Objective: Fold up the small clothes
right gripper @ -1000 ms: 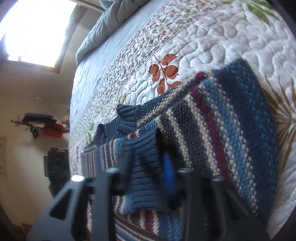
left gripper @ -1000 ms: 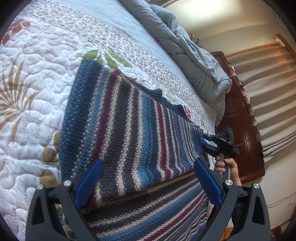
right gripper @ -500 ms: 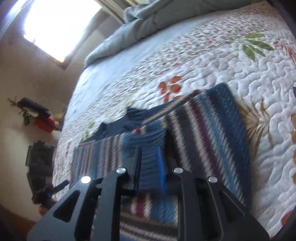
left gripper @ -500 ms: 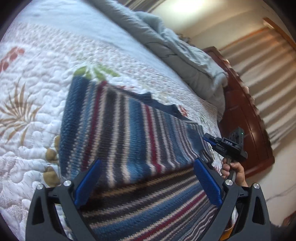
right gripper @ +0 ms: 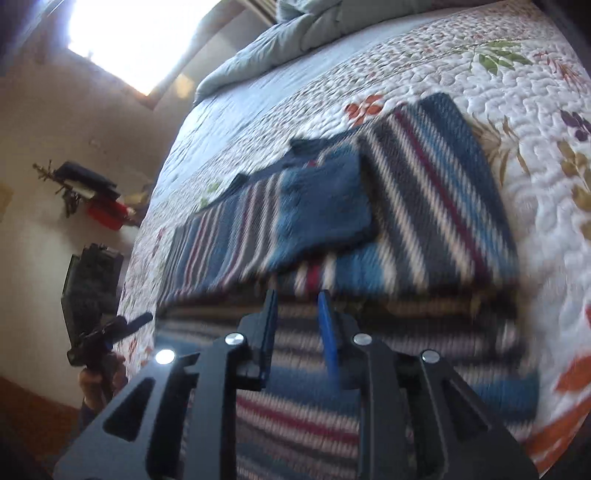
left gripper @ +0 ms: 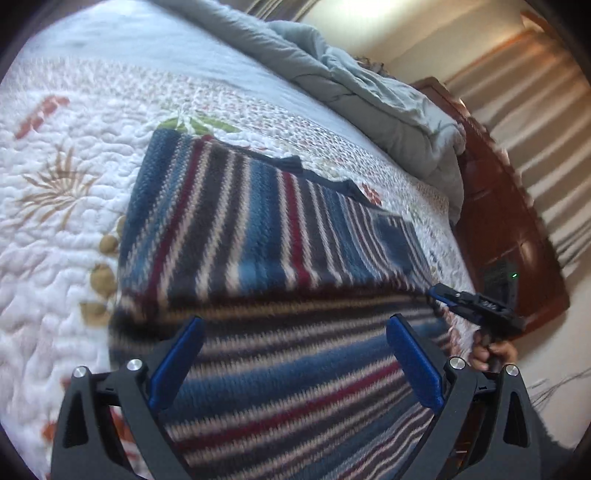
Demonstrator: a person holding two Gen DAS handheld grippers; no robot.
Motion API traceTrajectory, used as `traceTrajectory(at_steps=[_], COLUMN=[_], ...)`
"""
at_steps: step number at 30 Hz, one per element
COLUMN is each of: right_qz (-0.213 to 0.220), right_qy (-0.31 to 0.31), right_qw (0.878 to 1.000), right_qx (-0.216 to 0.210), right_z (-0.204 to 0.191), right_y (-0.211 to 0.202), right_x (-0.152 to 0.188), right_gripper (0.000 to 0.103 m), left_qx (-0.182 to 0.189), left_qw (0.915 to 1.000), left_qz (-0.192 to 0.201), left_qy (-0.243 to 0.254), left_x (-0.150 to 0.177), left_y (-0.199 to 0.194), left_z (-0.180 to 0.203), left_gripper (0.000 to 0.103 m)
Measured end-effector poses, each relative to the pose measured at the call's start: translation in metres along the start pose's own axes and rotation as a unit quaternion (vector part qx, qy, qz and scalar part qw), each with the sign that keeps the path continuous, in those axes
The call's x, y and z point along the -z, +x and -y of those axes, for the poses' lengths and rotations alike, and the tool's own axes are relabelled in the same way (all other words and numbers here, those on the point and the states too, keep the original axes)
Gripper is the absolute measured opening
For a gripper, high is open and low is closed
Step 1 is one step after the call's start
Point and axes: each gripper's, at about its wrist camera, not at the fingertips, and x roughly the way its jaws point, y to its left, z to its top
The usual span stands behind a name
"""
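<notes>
One striped knit sweater (left gripper: 258,236) was seen laid flat on the quilted bedspread (left gripper: 55,206), folded so that its upper half lay over the lower half, which ran toward the cameras. Bands of blue, dark grey, cream and maroon were shown across it, and a dark blue ribbed collar (left gripper: 291,162) was visible at its far edge. In the right wrist view the same sweater (right gripper: 436,206) was shown with a plain blue sleeve end (right gripper: 325,203) folded over its upper layer.

The left claw (left gripper: 295,360) was held wide open above the near part of the sweater, with its blue pads (left gripper: 177,363) spread far apart and nothing gripped between them. The right claw (right gripper: 295,325) was held just before the folded edge, its jaws parted by a narrow gap; no cloth was seen pinched between them. Much of both views was blurred.

The right claw (left gripper: 476,306) was also caught in the left wrist view, at the sweater's right edge, carried in a hand (left gripper: 493,354). The left claw (right gripper: 110,328) was likewise seen at the left of the right wrist view.

Beyond the sweater, a grey-blue comforter (left gripper: 354,85) was bunched at the head of the bed, beside a dark wooden headboard (left gripper: 495,206). A bright window (right gripper: 140,33) was shown on the wall.
</notes>
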Motion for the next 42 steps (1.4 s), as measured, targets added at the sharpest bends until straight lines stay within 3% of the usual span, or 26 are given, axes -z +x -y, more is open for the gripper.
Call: traceTrajectory(at_steps=[4,7,11,20,26,31,33,37,39,42], right_qz=[-0.011,-0.015,-0.021,0.006,0.017,0.042,0.049,0.054,0.054,0.034], right_qy=[-0.017,-0.033,-0.066,-0.049,-0.068,-0.074,-0.069,-0.047,-0.021,0.033], right_qw=[1.000,0.999,0.997,0.998,0.996,0.994,0.993,0.992,0.993,0.995], right_qx=[-0.006,0.003,0.036,0.043,0.055,0.072,0.082,0.104,0.101,0.089], right_z=[-0.017,-0.031,-0.045,-0.054,-0.071,-0.071,-0.065,-0.044,-0.028,0.002], right_y=[-0.015,-0.025,-0.035,-0.069,-0.086,-0.111,-0.122,-0.147,-0.157,-0.165], right_x=[0.048,0.087,0.131,0.209,0.232,0.244,0.247,0.251,0.251,0.249], right_gripper=[0.043,0.060,0.066,0.076,0.078,0.083,0.083,0.086,0.086,0.087], left_qx=[-0.072,-0.125,-0.178,-0.211,-0.227,-0.223,-0.207,-0.114,-0.091,-0.058], left_qw=[0.9968,0.9894,0.9776,0.9661,0.9568,0.9603,0.9681,0.9927,0.9955,0.9930], left_qz=[0.012,0.022,0.043,0.061,0.080,0.073,0.056,0.017,0.003,-0.011], left_qy=[0.033,0.070,0.104,0.135,0.163,0.150,0.130,0.037,-0.029,-0.102], left_x=[0.053,0.092,0.135,0.183,0.204,0.221,0.227,0.238,0.240,0.242], left_y=[-0.021,-0.033,-0.050,-0.081,-0.103,-0.112,-0.111,-0.115,-0.117,-0.120], left_z=[0.035,0.067,0.105,0.161,0.189,0.184,0.171,0.126,0.096,0.062], left_gripper=[0.099,0.099,0.099,0.099,0.099,0.099,0.099,0.099,0.099,0.099])
